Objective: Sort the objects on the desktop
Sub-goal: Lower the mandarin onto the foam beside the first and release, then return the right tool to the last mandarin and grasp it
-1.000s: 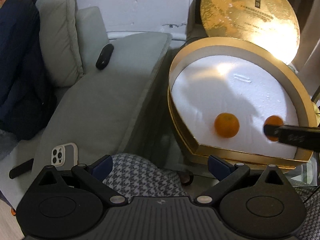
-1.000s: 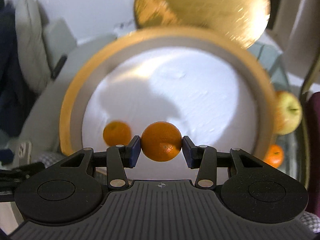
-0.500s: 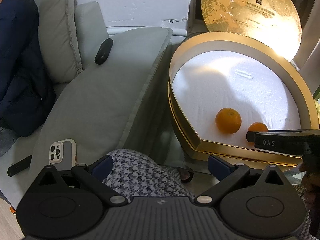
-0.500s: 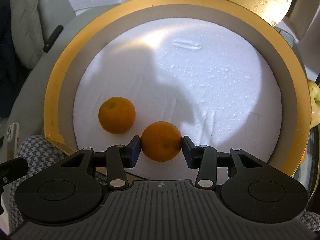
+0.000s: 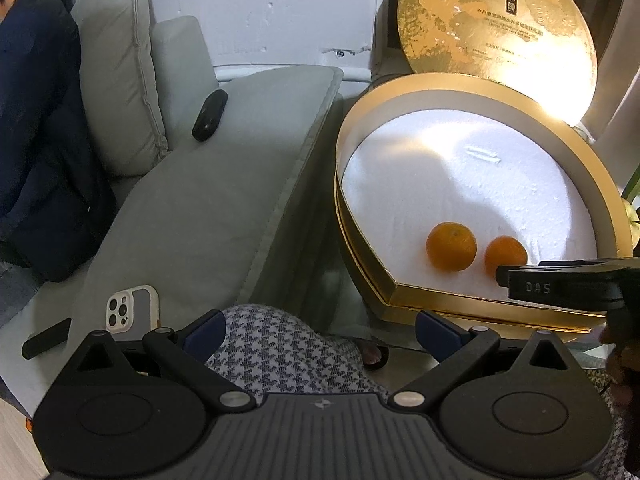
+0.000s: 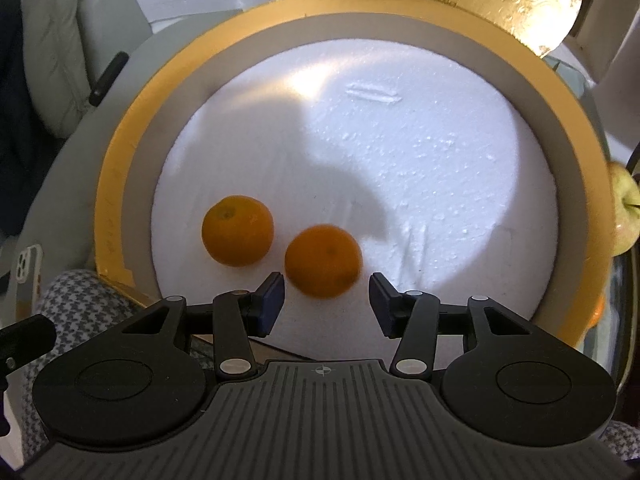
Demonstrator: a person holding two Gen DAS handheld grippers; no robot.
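Two oranges beside apple

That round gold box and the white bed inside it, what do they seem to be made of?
The round box looks like rigid cardboard wrapped in shiny gold foil paper, its inner wall matte grey. The white bed looks like foam, probably polystyrene: a pebbly, beaded surface with scratches and a pressed dent.

left gripper: wide, empty | two oranges in gold box

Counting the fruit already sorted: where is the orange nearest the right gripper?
In the right wrist view the orange lies on the white foam inside the round gold box, just ahead of the right gripper, right of the other orange.
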